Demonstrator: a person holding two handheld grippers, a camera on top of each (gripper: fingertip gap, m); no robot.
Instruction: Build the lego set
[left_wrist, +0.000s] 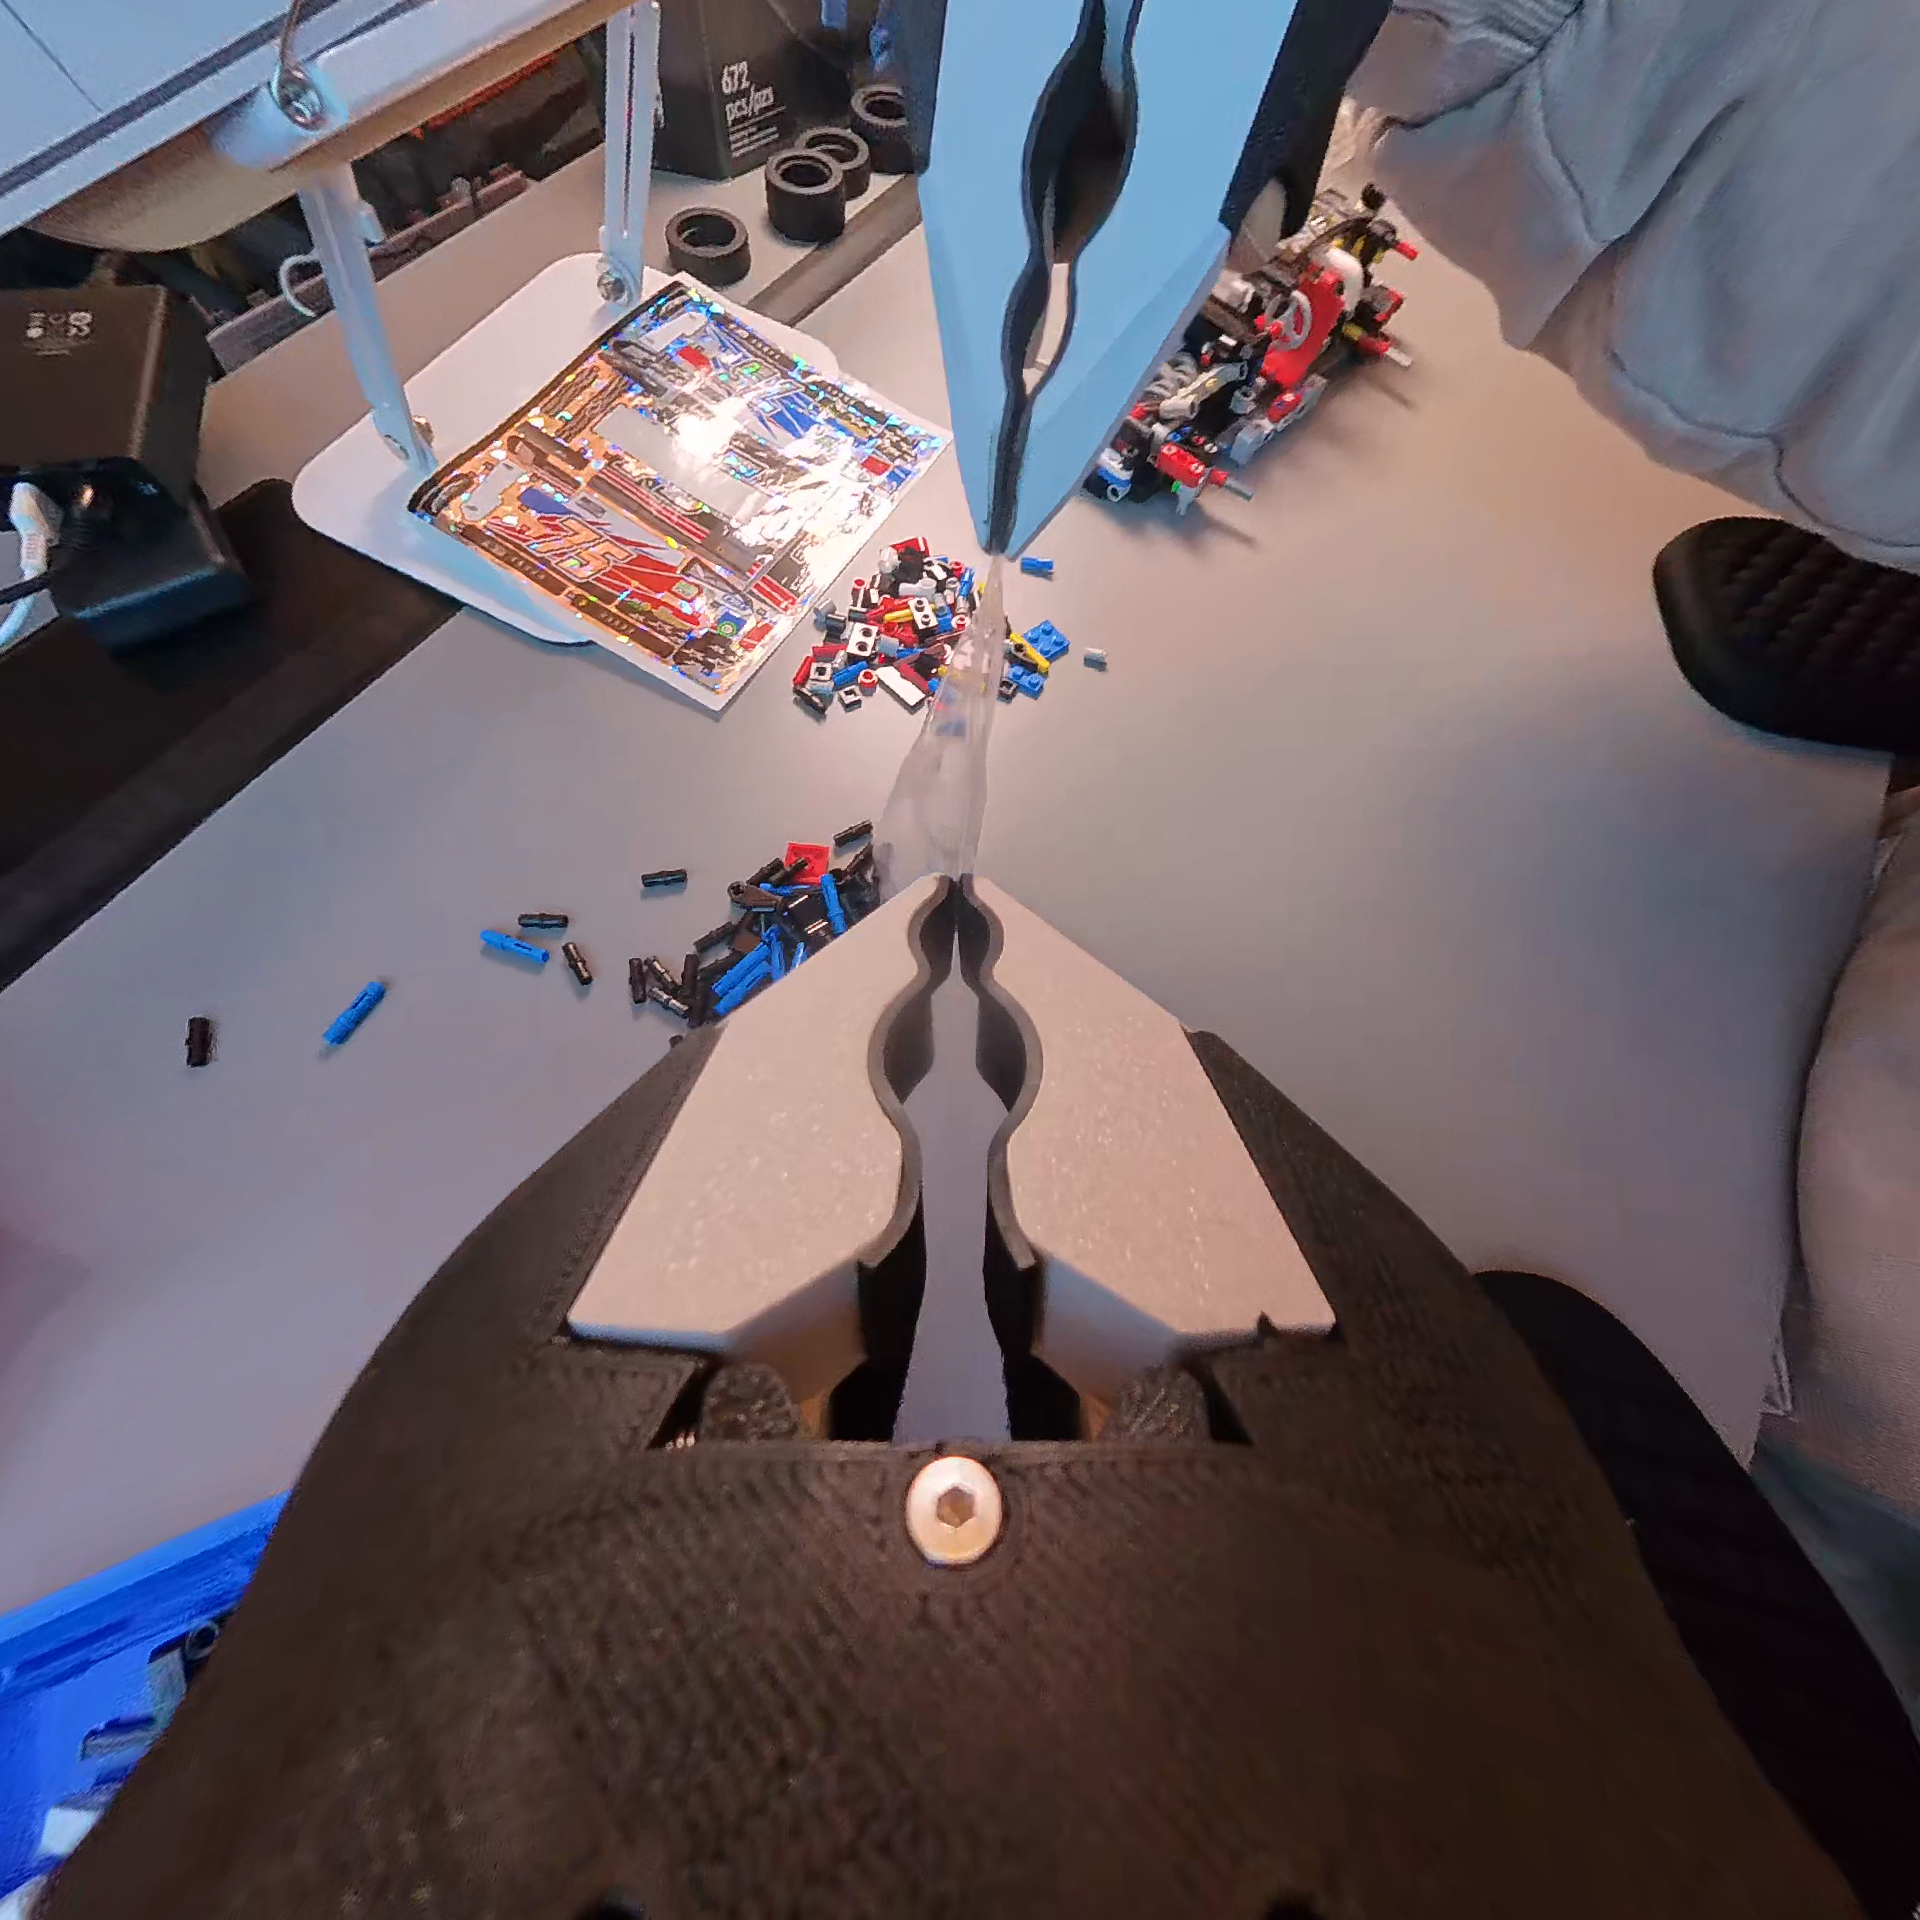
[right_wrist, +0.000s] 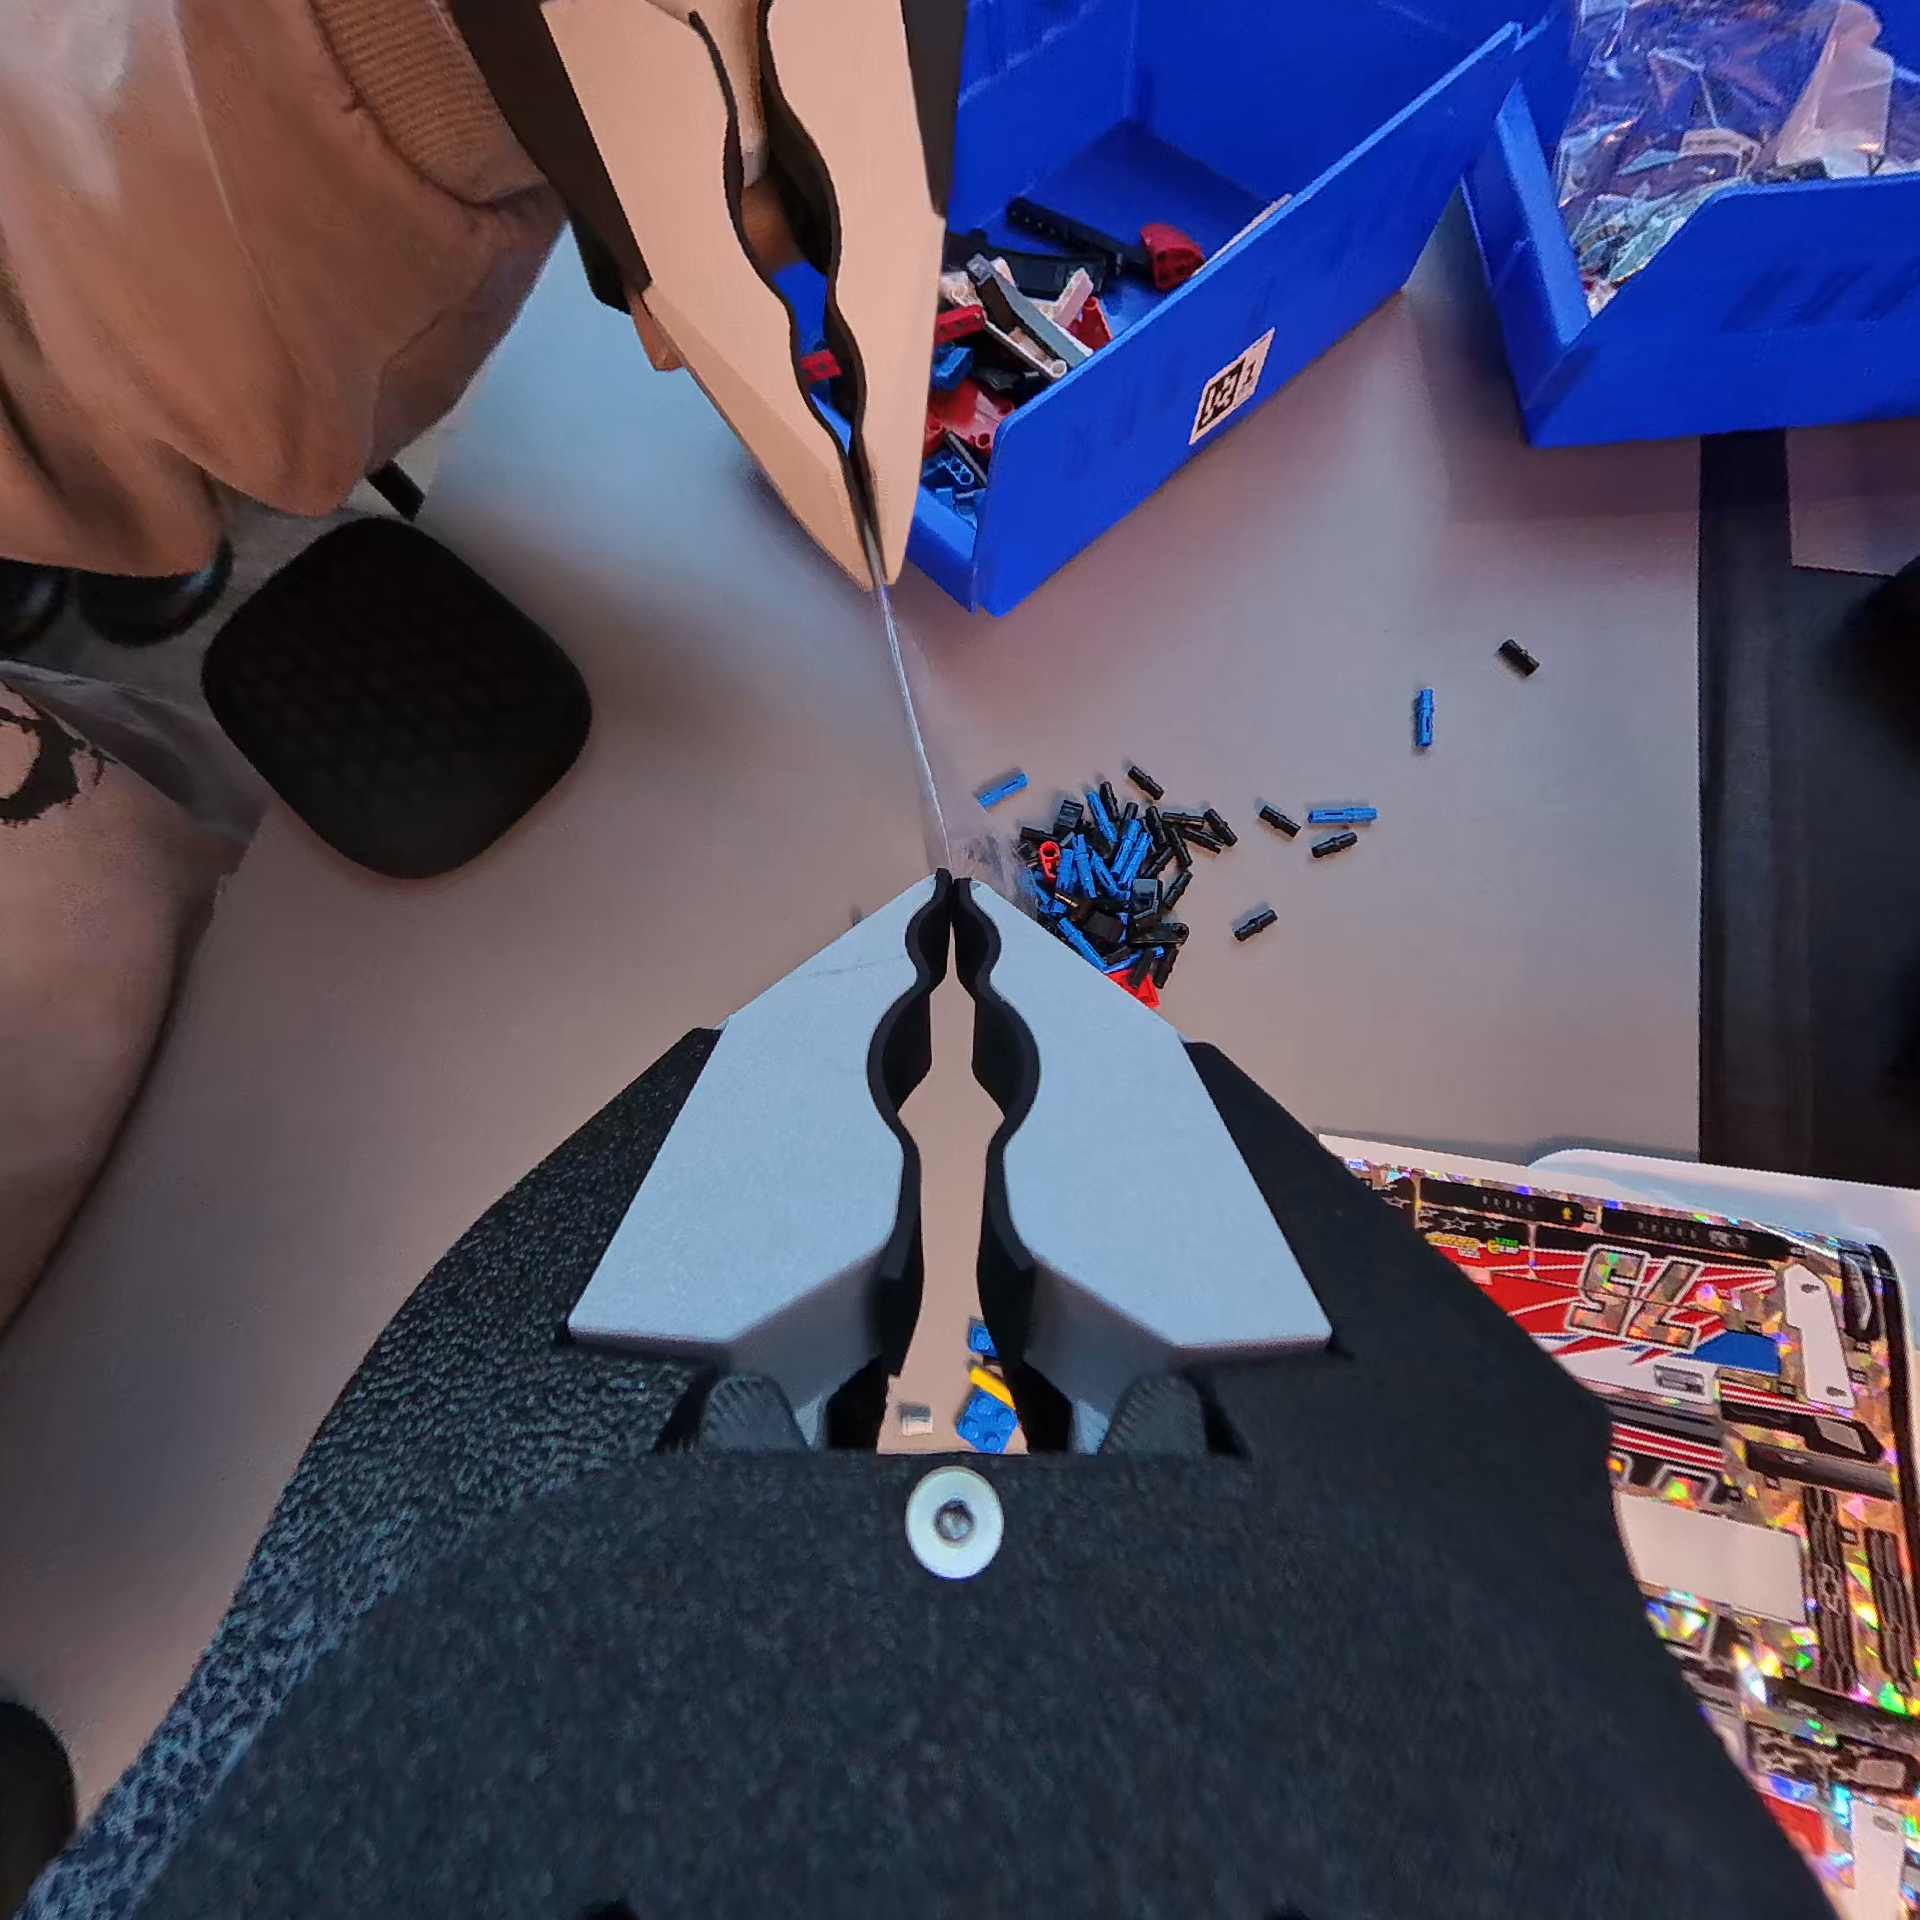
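Landmark: the pin pile (left_wrist: 769, 935), a loose heap of short black and blue plastic connector pins on the smooth grey table (left_wrist: 1299, 831).

Left of the pin pile lie stray pins, and beyond them the holographic sticker sheet (left_wrist: 675, 488), glossy and thin.

Just beyond the pin pile, the clear plastic bag (left_wrist: 951, 727) is stretched taut between both grippers. It looks empty, weightless, limp and slippery; grip it at the extreme edges, as here. The left gripper (left_wrist: 954, 881) is clenched on its near end, the right gripper (left_wrist: 1000, 545) on its far end.

Beyond the bag lies a mixed brick pile (left_wrist: 914, 634) of small, hard, studded parts.

Right of and beyond the pin pile sits the part-built car (left_wrist: 1268, 364), rigid but probably fragile at its joints
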